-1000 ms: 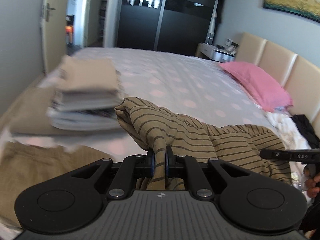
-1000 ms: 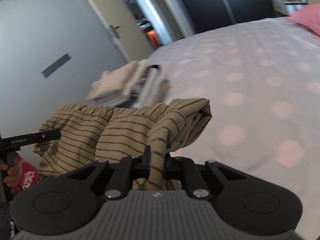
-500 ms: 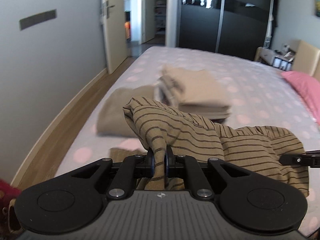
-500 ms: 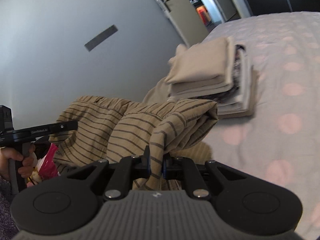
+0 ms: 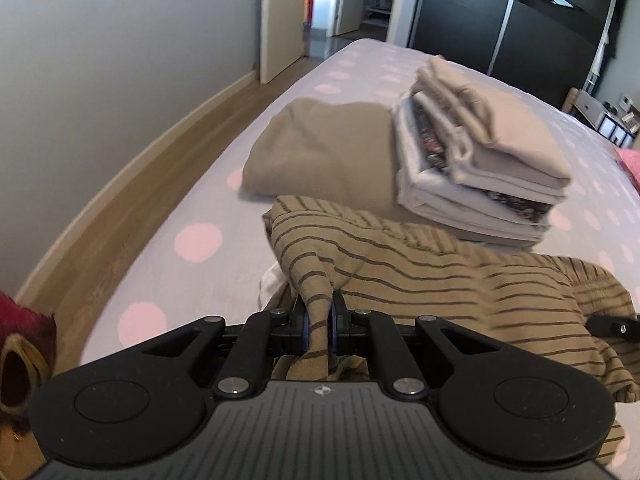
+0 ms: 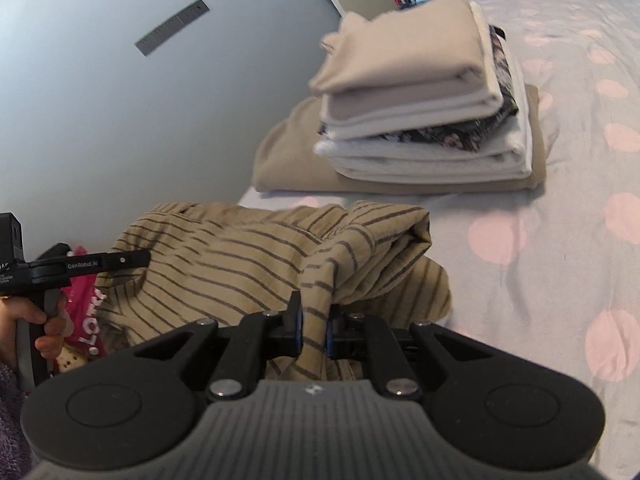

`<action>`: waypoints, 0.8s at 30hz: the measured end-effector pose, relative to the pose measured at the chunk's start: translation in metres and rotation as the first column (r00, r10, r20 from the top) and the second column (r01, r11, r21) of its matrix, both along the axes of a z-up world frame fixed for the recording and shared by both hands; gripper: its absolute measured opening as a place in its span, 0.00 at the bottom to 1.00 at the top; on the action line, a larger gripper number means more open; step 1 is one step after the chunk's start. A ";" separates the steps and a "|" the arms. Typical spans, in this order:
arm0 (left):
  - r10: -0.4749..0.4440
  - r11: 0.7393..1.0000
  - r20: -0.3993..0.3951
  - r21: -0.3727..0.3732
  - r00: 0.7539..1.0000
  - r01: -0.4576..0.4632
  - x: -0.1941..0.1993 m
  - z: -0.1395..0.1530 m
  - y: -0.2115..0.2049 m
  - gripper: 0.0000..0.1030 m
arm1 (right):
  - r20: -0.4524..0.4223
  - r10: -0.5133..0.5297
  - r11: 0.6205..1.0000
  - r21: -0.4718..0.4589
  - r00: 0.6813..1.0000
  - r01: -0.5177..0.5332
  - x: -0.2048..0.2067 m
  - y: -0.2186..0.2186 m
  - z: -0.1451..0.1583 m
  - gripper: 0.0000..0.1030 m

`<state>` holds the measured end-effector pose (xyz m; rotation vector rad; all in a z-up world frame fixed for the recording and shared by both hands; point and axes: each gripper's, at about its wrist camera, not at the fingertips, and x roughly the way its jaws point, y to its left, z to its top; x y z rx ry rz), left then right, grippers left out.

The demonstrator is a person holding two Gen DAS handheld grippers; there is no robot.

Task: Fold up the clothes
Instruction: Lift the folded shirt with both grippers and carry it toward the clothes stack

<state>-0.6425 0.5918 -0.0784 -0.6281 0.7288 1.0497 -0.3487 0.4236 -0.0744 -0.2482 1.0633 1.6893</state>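
Observation:
A tan garment with dark stripes [image 5: 432, 276] hangs bunched between my two grippers, just above the bed. My left gripper [image 5: 318, 326] is shut on one pinched fold of it. My right gripper [image 6: 314, 330] is shut on another fold of the same striped garment [image 6: 224, 256]. The left gripper's side also shows in the right wrist view [image 6: 120, 259], held by a hand at the left. A stack of folded clothes [image 5: 480, 160] sits on a flat tan cloth [image 5: 324, 148] just beyond the striped garment; the stack also shows in the right wrist view [image 6: 420, 96].
The bed sheet [image 6: 560, 280] is pale lilac with pink dots. The bed's left edge drops to a wooden floor [image 5: 132, 184] beside a grey wall. A pink bag [image 6: 86, 320] lies at the lower left. A dark wardrobe [image 5: 520, 12] stands at the far end.
Both grippers have swung left and come closer to the folded stack, carrying the striped garment lower toward the bed. Their grip on it has not changed.

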 end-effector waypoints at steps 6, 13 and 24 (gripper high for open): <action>0.002 0.997 -0.013 -0.071 1.000 -0.003 -0.007 -0.031 0.023 0.08 | -0.038 -0.012 0.997 -0.070 0.999 0.009 -0.002 0.014 -0.037 0.11; 0.003 0.991 -0.058 -0.130 0.998 -0.010 0.000 -0.064 0.040 0.08 | -0.056 -0.026 0.994 -0.111 0.998 0.020 -0.011 0.031 -0.073 0.11; -0.004 0.995 -0.112 -0.100 0.994 -0.008 0.007 -0.059 0.036 0.13 | -0.020 0.010 0.995 -0.103 1.000 -0.012 -0.010 0.037 -0.066 0.19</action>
